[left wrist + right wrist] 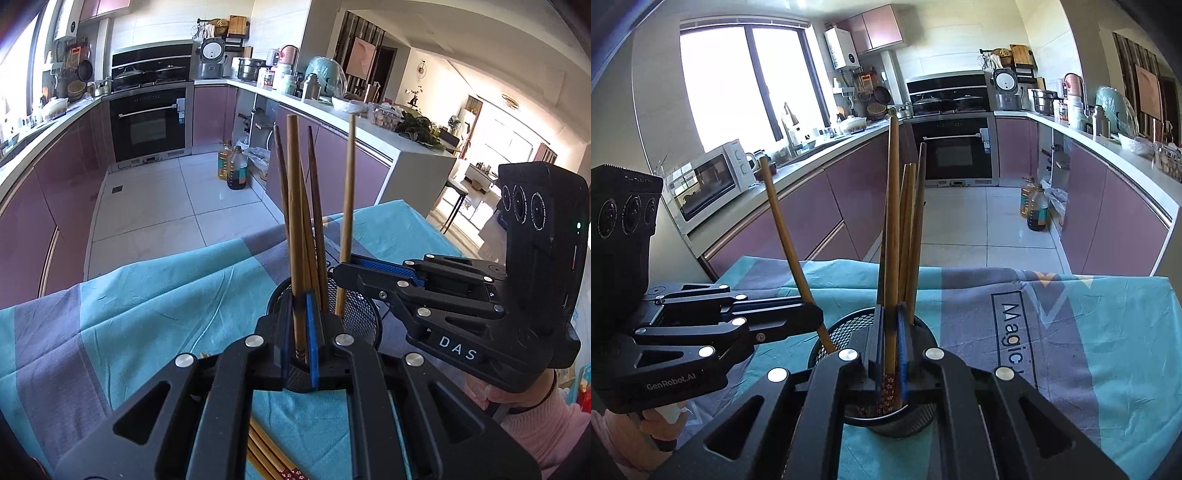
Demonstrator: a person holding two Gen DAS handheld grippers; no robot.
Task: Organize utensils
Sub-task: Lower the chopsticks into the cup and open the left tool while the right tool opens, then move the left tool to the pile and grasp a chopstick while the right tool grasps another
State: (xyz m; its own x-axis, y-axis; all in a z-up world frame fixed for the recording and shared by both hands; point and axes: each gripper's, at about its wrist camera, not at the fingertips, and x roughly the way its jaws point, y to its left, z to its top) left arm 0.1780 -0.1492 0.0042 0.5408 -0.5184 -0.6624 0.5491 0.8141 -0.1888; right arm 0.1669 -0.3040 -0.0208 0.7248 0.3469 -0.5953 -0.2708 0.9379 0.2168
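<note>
On the blue cloth-covered table [147, 295], the black mesh holder [923, 417] sits at lower centre, where the left gripper [300, 332] and right gripper [891, 343] each clench one chopstick, best lowered upright inside the rim before letting go.

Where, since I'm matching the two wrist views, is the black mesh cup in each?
Left wrist: black mesh cup, lower centre, slightly right of middle.
Right wrist: the cup sits at lower centre.
Shared landmark: the oven, upper left in the left view, upper centre in the right.
</note>
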